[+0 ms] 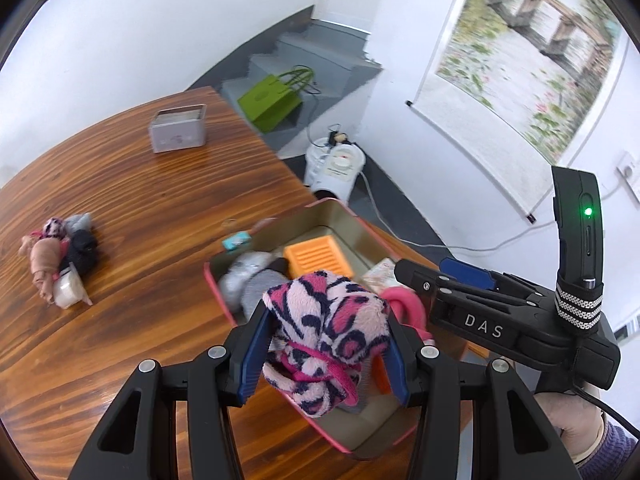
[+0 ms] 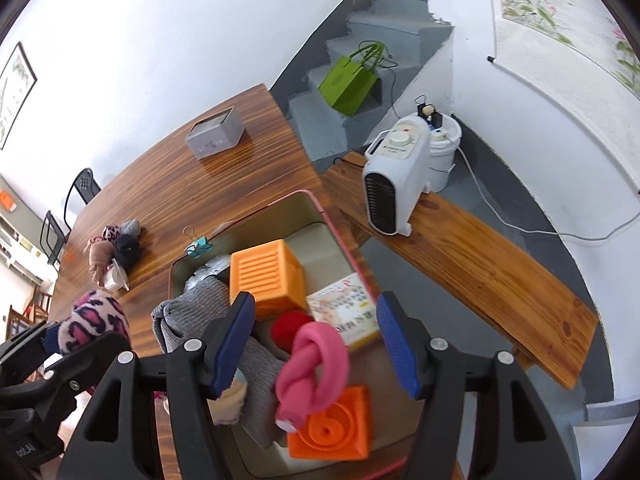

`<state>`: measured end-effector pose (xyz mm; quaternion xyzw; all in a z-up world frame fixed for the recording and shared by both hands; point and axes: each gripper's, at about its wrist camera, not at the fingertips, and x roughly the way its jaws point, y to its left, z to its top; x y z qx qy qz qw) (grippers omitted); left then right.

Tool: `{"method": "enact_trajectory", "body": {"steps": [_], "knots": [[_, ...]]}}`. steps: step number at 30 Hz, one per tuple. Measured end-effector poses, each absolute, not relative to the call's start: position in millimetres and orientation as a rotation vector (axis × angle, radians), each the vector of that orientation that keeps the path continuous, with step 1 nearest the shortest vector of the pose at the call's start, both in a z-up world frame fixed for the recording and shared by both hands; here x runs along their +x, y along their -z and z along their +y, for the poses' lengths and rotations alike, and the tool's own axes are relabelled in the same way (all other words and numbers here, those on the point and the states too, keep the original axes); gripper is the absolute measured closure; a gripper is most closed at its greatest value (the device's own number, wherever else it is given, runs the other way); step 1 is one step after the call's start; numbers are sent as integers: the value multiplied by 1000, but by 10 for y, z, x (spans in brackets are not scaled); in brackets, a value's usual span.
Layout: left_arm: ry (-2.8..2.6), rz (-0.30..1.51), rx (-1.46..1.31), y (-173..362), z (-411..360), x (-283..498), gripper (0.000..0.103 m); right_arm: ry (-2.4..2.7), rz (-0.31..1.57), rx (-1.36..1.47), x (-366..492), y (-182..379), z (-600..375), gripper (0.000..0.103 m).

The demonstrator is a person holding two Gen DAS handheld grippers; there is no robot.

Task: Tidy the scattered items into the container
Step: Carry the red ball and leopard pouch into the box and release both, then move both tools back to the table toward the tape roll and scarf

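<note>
Leopard-print fleece bundle, pinched between the left gripper pads, hangs over the pink-rimmed tin; it looks light, squashy, best squeezed mid-knot. Right gripper is spread wide above a knotted pink sock. Farther off, a sock pile waits on the table.

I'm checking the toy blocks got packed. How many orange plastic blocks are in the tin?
2: one orange ribbed block mid-tin, one orange spiral-faced block at its near end. More may hide under cloth.

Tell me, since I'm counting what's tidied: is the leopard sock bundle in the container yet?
Not yet. The left gripper holds the sock bundle clamped above the container.
</note>
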<state>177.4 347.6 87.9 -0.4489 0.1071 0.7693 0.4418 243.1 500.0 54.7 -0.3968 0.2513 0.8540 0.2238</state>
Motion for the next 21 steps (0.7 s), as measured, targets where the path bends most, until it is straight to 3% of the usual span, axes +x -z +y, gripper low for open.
{"method": "enact_trajectory", "body": {"steps": [10,14,21], "knots": [[-1801,340,-1103,-787,3705,2096,50,-2322,711,-1007,2661,-702,5119,36],[-1772,398,-1130,-659,3766,2195,36,-2320,712,-1005,2673,-702,5119,36],[-1795,380,-1160,-627,3672,2115,35,-2328,715,-1012,2663,-693,5080,36]]}}
